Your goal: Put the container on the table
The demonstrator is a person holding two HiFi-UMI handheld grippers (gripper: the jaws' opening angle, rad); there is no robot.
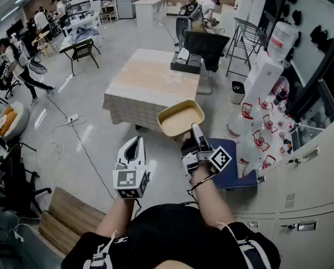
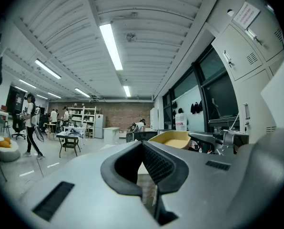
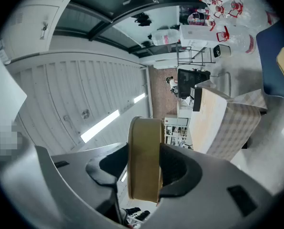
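A shallow tan container (image 1: 181, 118) hangs in the air in front of the near edge of the table (image 1: 150, 80), which wears a pale checked cloth. My right gripper (image 1: 194, 130) is shut on the container's near wall. The right gripper view shows that wall (image 3: 144, 156) edge-on, with both pads of the right gripper (image 3: 145, 165) pressed against it and the table (image 3: 218, 123) ahead. My left gripper (image 1: 134, 145) is held level to the left of the container, shut and holding nothing. In the left gripper view the left gripper's (image 2: 143, 145) tips meet, and the container (image 2: 173, 138) shows to the right.
A black box (image 1: 186, 63) lies on the table's far right corner, with a black chair (image 1: 206, 43) behind it. A blue seat (image 1: 230, 164), several water jugs (image 1: 256, 142) and grey cabinets (image 1: 318, 178) line the right side. A wooden pallet (image 1: 66, 217) and floor cables (image 1: 72, 128) are on the left.
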